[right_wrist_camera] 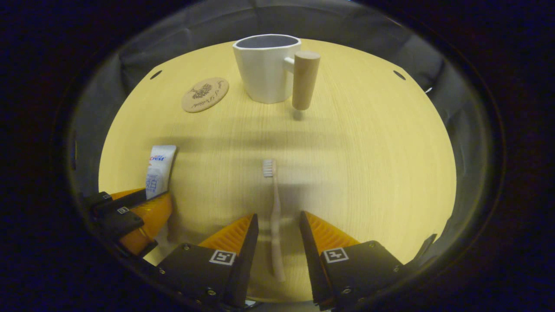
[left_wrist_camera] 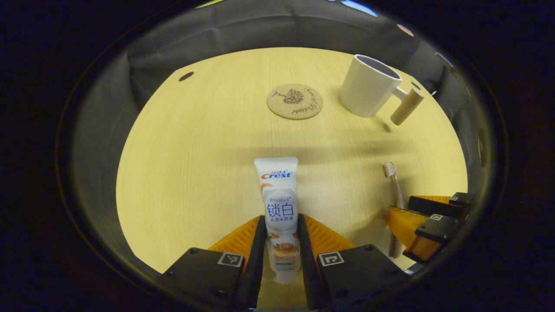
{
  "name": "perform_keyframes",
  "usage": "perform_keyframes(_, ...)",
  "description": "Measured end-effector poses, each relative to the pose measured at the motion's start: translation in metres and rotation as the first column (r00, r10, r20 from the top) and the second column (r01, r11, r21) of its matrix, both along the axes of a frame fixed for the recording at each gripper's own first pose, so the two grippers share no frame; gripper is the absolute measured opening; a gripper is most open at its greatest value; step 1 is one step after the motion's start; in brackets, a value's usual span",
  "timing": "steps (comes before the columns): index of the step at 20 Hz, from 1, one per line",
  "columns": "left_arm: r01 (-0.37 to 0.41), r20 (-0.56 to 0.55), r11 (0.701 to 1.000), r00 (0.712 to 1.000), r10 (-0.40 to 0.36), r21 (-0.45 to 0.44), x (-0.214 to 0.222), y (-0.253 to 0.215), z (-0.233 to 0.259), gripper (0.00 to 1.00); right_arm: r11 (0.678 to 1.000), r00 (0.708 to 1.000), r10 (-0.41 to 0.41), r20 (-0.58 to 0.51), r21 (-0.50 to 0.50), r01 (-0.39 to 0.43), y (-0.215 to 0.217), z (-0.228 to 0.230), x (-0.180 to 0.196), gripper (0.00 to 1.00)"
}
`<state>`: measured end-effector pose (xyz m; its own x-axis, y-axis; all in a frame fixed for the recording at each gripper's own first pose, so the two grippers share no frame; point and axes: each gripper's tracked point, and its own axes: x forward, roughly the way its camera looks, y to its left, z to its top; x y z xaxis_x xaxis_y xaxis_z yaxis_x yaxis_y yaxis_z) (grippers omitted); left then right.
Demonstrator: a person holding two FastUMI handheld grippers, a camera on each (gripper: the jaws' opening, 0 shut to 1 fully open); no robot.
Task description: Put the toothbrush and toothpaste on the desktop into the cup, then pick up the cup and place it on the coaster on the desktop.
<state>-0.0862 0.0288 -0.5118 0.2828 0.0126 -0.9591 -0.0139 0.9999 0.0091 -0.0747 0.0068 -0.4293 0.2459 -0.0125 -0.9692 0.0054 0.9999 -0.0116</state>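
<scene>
A white toothpaste tube [left_wrist_camera: 279, 190] lies flat on the light wooden desktop [left_wrist_camera: 195, 151], cap end toward me. My left gripper [left_wrist_camera: 281, 219] is shut on its lower half, both fingers pressing its sides. A pale toothbrush [right_wrist_camera: 274, 195] lies bristles away, and my right gripper [right_wrist_camera: 278, 214] stands open around its handle with a gap on each side. The white cup [right_wrist_camera: 264, 69], with a wooden peg handle, stands upright at the back. The round cork coaster [right_wrist_camera: 204, 94] lies just left of it. From the left gripper view, the cup [left_wrist_camera: 368, 86] sits right of the coaster [left_wrist_camera: 295, 101], with the toothbrush [left_wrist_camera: 394, 182] and right gripper [left_wrist_camera: 427, 221] at the right.
Black cloth walls ring the desktop [right_wrist_camera: 368, 151] closely on all sides. Small dark holes [left_wrist_camera: 186, 76] [right_wrist_camera: 399, 74] mark its far corners. The left gripper [right_wrist_camera: 130, 212] and the toothpaste [right_wrist_camera: 158, 169] show at the left edge of the right gripper view.
</scene>
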Motion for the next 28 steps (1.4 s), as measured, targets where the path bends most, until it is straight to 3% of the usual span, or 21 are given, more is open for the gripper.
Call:
perform_keyframes(1, -0.004, -0.009, 1.0, 1.0, 0.004, -0.005, 0.0, -0.001, -0.001, 0.49, 1.0, 1.0, -0.009, -0.015, 0.01, 0.009, 0.003, 0.0, -0.001, 0.39)
perform_keyframes(2, -0.008, -0.012, 1.0, 1.0, 0.008, -0.004, 0.001, -0.001, -0.002, 0.52, 1.0, 1.0, -0.007, -0.016, 0.013, 0.008, 0.001, 0.003, 0.001, 0.34)
perform_keyframes(3, -0.006, -0.015, 1.0, 1.0, 0.006, -0.001, 0.0, -0.001, 0.001, 0.47, 1.0, 1.0, -0.016, -0.012, 0.008, 0.016, 0.0, 0.0, 0.003, 0.31)
perform_keyframes(4, -0.007, -0.009, 1.0, 1.0, 0.007, 0.005, 0.001, 0.0, -0.001, 0.41, 1.0, 0.999, -0.015, -0.029, 0.006, 0.015, -0.002, 0.001, 0.001, 0.18)
perform_keyframes(5, -0.01, -0.017, 1.0, 1.0, 0.011, 0.01, 0.0, 0.0, 0.003, 0.38, 1.0, 0.999, -0.026, -0.033, 0.01, 0.026, -0.003, 0.0, 0.001, 0.17)
perform_keyframes(6, -0.006, -0.005, 1.0, 1.0, 0.006, 0.009, 0.002, 0.0, 0.0, 0.27, 0.999, 0.999, -0.039, -0.028, 0.013, 0.04, -0.003, 0.004, 0.001, 0.17)
perform_keyframes(7, -0.007, -0.013, 1.0, 1.0, 0.007, 0.007, 0.0, 0.0, 0.002, 0.27, 0.998, 0.998, -0.051, -0.035, 0.018, 0.052, -0.005, -0.001, 0.002, 0.1)
perform_keyframes(9, -0.017, 0.004, 1.0, 1.0, 0.017, 0.018, 0.003, 0.002, 0.005, 0.27, 0.997, 0.997, -0.065, -0.033, 0.026, 0.066, -0.005, 0.001, 0.004, 0.11)
perform_keyframes(10, -0.016, 0.002, 1.0, 1.0, 0.016, 0.012, 0.003, 0.002, 0.003, 0.19, 0.998, 0.998, -0.063, -0.032, 0.025, 0.063, -0.005, 0.001, 0.003, 0.11)
perform_keyframes(11, -0.02, 0.002, 1.0, 1.0, 0.02, 0.011, 0.002, 0.002, 0.004, 0.19, 0.998, 0.998, -0.061, -0.033, 0.024, 0.062, -0.004, 0.0, 0.002, 0.11)
perform_keyframes(12, -0.019, 0.001, 1.0, 1.0, 0.019, 0.013, 0.002, 0.003, 0.003, 0.19, 0.997, 0.997, -0.071, -0.019, 0.023, 0.071, -0.005, 0.004, 0.005, 0.14)
perform_keyframes(13, -0.024, 0.002, 1.0, 1.0, 0.024, 0.012, 0.002, 0.003, 0.004, 0.19, 0.998, 0.998, -0.063, -0.025, 0.029, 0.064, -0.003, 0.001, 0.004, 0.05)
perform_keyframes(16, -0.023, 0.003, 1.0, 1.0, 0.023, 0.011, 0.002, 0.003, 0.004, 0.19, 0.997, 0.997, -0.071, -0.014, 0.042, 0.072, -0.001, 0.006, 0.006, 0.05)
perform_keyframes(17, -0.024, 0.006, 1.0, 1.0, 0.024, 0.013, 0.003, 0.004, 0.005, 0.24, 0.996, 0.997, -0.08, -0.008, 0.047, 0.08, -0.001, 0.009, 0.008, 0.05)
perform_keyframes(18, -0.023, 0.009, 1.0, 1.0, 0.023, 0.013, 0.003, 0.004, 0.006, 0.19, 0.995, 0.996, -0.087, 0.001, 0.055, 0.087, 0.0, 0.014, 0.011, 0.05)
perform_keyframes(28, -0.026, 0.06, 1.0, 0.998, 0.026, -0.004, 0.017, 0.001, 0.029, 0.19, 0.986, 0.986, -0.102, 0.129, 0.141, 0.084, 0.007, 0.081, 0.045, 0.05)
